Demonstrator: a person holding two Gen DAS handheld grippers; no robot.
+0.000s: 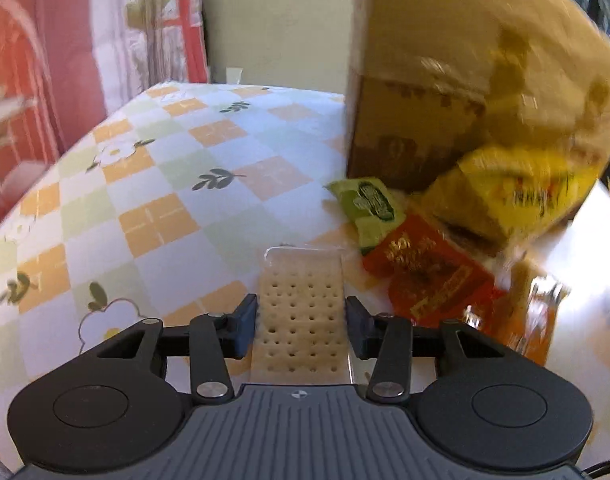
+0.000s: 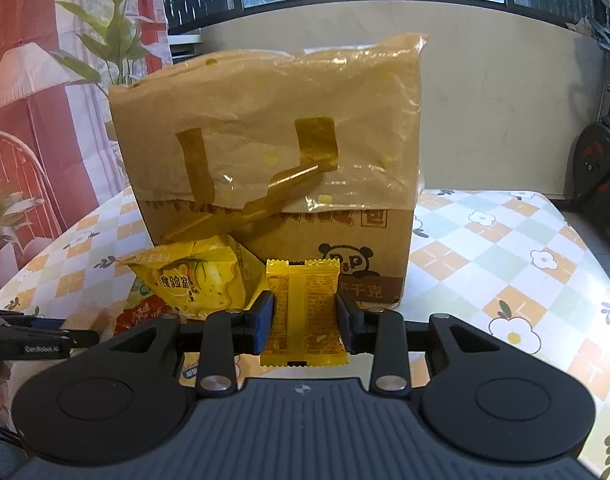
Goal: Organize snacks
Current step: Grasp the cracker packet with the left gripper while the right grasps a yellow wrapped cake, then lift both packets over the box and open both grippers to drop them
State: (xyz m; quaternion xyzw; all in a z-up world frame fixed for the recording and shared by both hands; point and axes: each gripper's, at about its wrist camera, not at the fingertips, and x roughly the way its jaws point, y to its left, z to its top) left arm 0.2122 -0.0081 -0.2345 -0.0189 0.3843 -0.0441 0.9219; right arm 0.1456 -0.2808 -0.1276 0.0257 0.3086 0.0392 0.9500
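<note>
My left gripper [image 1: 301, 320] is shut on a clear-wrapped cracker pack [image 1: 301, 312], held over the table. To its right lie a green packet [image 1: 369, 208], a red packet [image 1: 429, 276] and a yellow bag [image 1: 517, 196] against the cardboard box [image 1: 445, 80]. My right gripper [image 2: 305, 316] is shut on a yellow-orange snack packet [image 2: 303, 312], held upright in front of the cardboard box [image 2: 273, 160]. The yellow bag [image 2: 197, 280] and the red packet [image 2: 141, 316] show to its left.
The table [image 1: 165, 208] has a checked orange, green and white cloth with flowers. A red-and-white curtain [image 1: 45, 60] hangs at the left. The left gripper's fingers [image 2: 33, 336] show at the left edge of the right wrist view. A window wall [image 2: 505, 100] stands behind the box.
</note>
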